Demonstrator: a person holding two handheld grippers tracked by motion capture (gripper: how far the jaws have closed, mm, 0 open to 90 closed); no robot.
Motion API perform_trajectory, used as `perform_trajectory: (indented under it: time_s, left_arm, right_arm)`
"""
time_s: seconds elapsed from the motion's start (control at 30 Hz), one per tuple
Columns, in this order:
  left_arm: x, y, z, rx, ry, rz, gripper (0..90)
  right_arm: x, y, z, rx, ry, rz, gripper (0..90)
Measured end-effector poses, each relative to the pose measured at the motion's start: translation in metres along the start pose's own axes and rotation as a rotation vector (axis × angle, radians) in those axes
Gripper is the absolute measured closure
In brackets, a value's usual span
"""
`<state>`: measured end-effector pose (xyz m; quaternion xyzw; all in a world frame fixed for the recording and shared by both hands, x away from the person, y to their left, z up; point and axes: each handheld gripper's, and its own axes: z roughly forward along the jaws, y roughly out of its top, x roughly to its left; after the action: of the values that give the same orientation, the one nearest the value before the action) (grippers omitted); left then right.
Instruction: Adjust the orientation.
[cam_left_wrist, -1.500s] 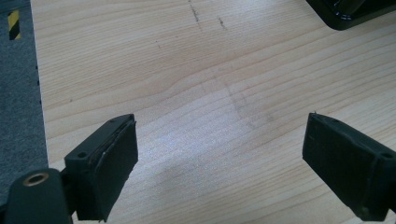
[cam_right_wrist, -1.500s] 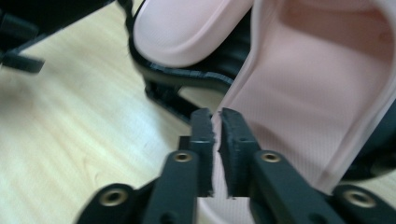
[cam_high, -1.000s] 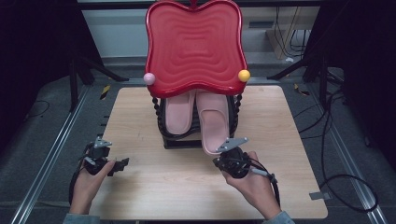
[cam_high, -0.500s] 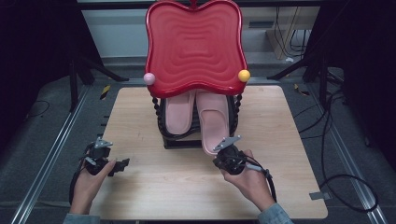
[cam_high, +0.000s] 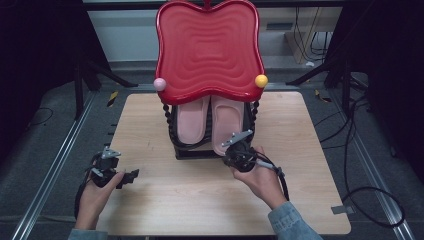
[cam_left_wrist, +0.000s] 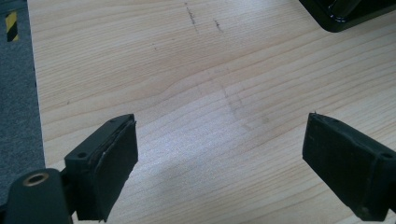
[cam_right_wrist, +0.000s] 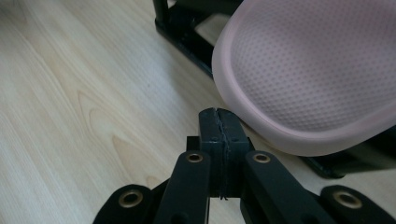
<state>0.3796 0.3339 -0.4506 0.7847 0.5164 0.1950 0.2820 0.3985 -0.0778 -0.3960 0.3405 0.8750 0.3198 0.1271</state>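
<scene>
Two pink slippers lie side by side on a black rack (cam_high: 200, 152) under a red wavy tray (cam_high: 207, 47). My right gripper (cam_high: 231, 151) is shut with nothing between its pads. It sits at the heel end of the right slipper (cam_high: 226, 122). In the right gripper view the closed tips (cam_right_wrist: 218, 117) lie just left of and below the slipper's rounded rim (cam_right_wrist: 299, 74); I cannot tell if they touch it. My left gripper (cam_high: 131, 175) rests low over the table's front left. Its jaws stand wide open over bare wood (cam_left_wrist: 219, 154).
The wooden table (cam_high: 300, 165) holds the rack at its middle back. A pink ball (cam_high: 159, 84) and a yellow ball (cam_high: 261, 80) sit at the red tray's lower corners. The rack's black corner (cam_left_wrist: 345, 14) is far from the left gripper. Cables run over the floor at right (cam_high: 360, 150).
My right gripper has slid forward and slightly left across the table, up to the heel of the right slipper. It stayed shut. The left gripper has kept still.
</scene>
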Motion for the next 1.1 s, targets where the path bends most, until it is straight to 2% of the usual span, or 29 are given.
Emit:
perform_trajectory:
  time_s: [0.3,0.43,0.5,0.6,0.73,0.83,1.1]
  left_arm:
    - [-0.001,0.000,0.000,0.001,-0.003,0.002,9.9]
    - [0.000,-0.001,0.001,0.003,-0.002,-0.001,10.0]
    - [0.000,-0.001,0.001,0.001,-0.001,-0.002,9.9]
    - [0.000,0.000,0.001,0.001,-0.002,-0.001,9.9]
    - [-0.002,0.000,0.001,0.002,-0.004,0.006,10.0]
    - [-0.002,0.001,0.001,-0.001,-0.003,0.006,9.9]
    - [0.000,0.001,-0.001,-0.005,-0.001,0.001,10.0]
  right_arm:
    - [-0.014,0.021,0.005,-0.035,-0.006,0.042,90.0]
    - [-0.012,0.019,0.008,-0.021,0.001,0.027,90.0]
    - [-0.010,0.015,0.005,-0.026,0.003,0.036,89.5]
    - [-0.013,0.009,-0.003,-0.046,-0.009,0.038,90.0]
    - [-0.017,0.007,-0.002,-0.032,-0.012,0.046,90.0]
    - [-0.019,0.008,0.001,-0.024,-0.017,0.041,90.0]
    - [-0.028,0.017,0.006,-0.037,-0.031,0.072,90.0]
